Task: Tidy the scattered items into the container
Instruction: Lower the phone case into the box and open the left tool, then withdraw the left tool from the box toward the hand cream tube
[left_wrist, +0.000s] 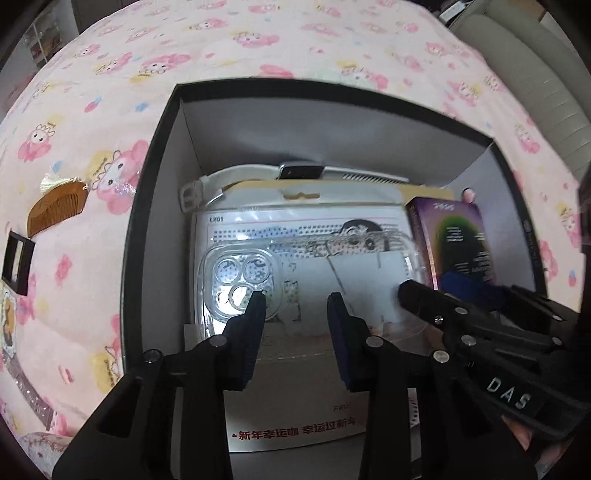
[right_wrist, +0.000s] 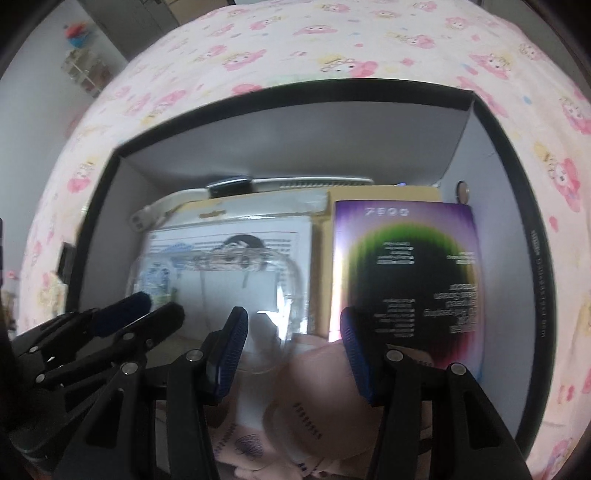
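A black box (left_wrist: 155, 155) with white inner walls sits on a pink patterned bedspread. Inside lie a clear phone case (left_wrist: 243, 280) on a printed cartoon package (left_wrist: 295, 225), a purple carton (right_wrist: 406, 266), a white strap with a dark buckle (left_wrist: 295, 171) and a pink face mask (right_wrist: 314, 373). My left gripper (left_wrist: 297, 302) points down over the phone case, open, with nothing between its pads. My right gripper (right_wrist: 293, 317) hangs open above the mask and the case's edge, next to the purple carton. Each gripper shows in the other's view: the right gripper (left_wrist: 432, 288), the left gripper (right_wrist: 147, 310).
On the bedspread left of the box lie a wooden comb (left_wrist: 59, 214), a small black frame (left_wrist: 16, 262), a printed card (left_wrist: 7, 321) and a dark glittery strip (left_wrist: 33, 395). A grey cushion (left_wrist: 535, 74) is at the far right; shelves stand beyond the bed.
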